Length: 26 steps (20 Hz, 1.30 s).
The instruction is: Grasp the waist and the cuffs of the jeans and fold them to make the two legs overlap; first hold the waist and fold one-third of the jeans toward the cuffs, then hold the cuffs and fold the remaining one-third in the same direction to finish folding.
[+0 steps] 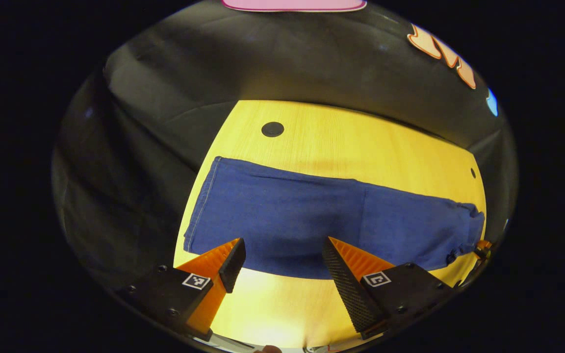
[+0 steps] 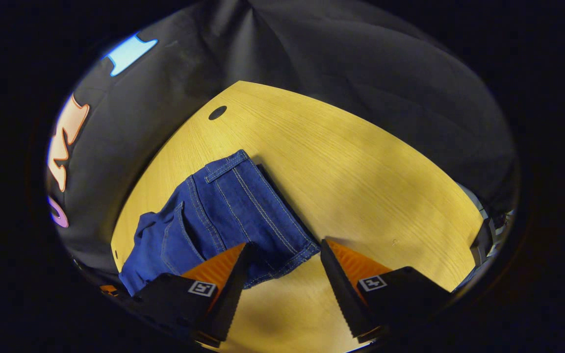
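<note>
Jeans (image 1: 321, 220) flat on the table (image 1: 351, 142), legs stacked one over the other, stretched from 9 to 3 o'clock across the left gripper view; cuffs (image 1: 203, 206) at 9, waist (image 1: 466, 223) bunched at 3. Dark hole (image 1: 272, 129) in the tabletop at 12, clear of the cloth. Left gripper (image 1: 282, 257) spread wide, nothing pinched, hovering over the near edge of the legs at 6 o'clock.

In the right gripper view, waist end (image 2: 228, 215) of the jeans at 9 to 10 o'clock, seams and pocket showing, near hem corner (image 2: 307, 250) between the fingers. Right gripper (image 2: 285, 260) spread apart, nothing gripped, poised at 6 o'clock just at that corner; contact with the cloth impossible to tell.
</note>
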{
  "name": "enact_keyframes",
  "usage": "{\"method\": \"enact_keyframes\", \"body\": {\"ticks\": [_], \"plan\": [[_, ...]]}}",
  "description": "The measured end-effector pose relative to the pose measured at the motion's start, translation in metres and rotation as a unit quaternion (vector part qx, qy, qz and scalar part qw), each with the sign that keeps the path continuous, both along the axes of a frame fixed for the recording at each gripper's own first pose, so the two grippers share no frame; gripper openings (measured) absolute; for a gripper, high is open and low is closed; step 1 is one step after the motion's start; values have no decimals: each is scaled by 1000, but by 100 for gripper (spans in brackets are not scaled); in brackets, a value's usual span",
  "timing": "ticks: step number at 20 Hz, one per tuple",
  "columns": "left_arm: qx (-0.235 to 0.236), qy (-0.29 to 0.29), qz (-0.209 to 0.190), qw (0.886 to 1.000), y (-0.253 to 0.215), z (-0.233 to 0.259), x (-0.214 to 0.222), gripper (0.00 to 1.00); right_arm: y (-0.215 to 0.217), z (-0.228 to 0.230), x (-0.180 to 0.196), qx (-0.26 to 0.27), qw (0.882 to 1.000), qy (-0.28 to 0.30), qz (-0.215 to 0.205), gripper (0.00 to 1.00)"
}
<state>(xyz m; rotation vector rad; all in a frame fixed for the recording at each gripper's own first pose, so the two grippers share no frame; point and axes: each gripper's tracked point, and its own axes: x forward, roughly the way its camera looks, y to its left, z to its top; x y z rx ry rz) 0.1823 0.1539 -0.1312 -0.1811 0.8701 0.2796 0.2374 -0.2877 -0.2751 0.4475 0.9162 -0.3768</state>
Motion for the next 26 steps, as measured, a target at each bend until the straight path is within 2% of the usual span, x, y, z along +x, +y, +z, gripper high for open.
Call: {"method": "enact_keyframes", "body": {"ticks": [3, 5, 6, 7, 9, 10, 11, 13, 14, 17, 21, 26], "plan": [[-3, -11, 18, 1000, -1, -4, -11, 96, 5, -2, 1, 9, 1000, 3, 1, 80], [-11, -11, 27, 1000, -6, -6, -19, 96, 10, -3, 3, 18, 1000, 4, -14, 62], [-16, -10, 31, 999, -8, -10, -21, 96, 13, -6, 6, 18, 1000, 5, -11, 58], [-22, -9, 36, 999, -10, -13, -24, 94, 15, -6, 5, 15, 1000, 7, -5, 48], [-34, -8, 43, 998, -17, -18, -28, 95, 15, -6, 7, -1, 1000, 0, 11, 36], [-38, -9, 45, 998, -21, -19, -29, 95, 15, -5, 6, 0, 1000, -4, 8, 36], [-39, -9, 45, 998, -25, -18, -30, 95, 16, -7, 8, 2, 1000, -8, 5, 30], [-37, -11, 44, 998, -31, -16, -30, 95, 15, -4, 7, -5, 1000, -22, 19, 30], [-38, -12, 42, 998, -35, -15, -28, 95, 15, -3, 8, -9, 999, -31, 18, 26], [-35, -13, 40, 999, -40, -16, -23, 95, 15, -1, 9, -27, 997, -61, 25, 7], [-51, -20, 29, 998, -51, -16, -17, 95, 18, 10, 9, -53, 996, -73, 14, 4], [-62, -29, 5, 998, -48, -16, -15, 95, 32, 47, 3, -76, 991, -106, 4, 4]]}}
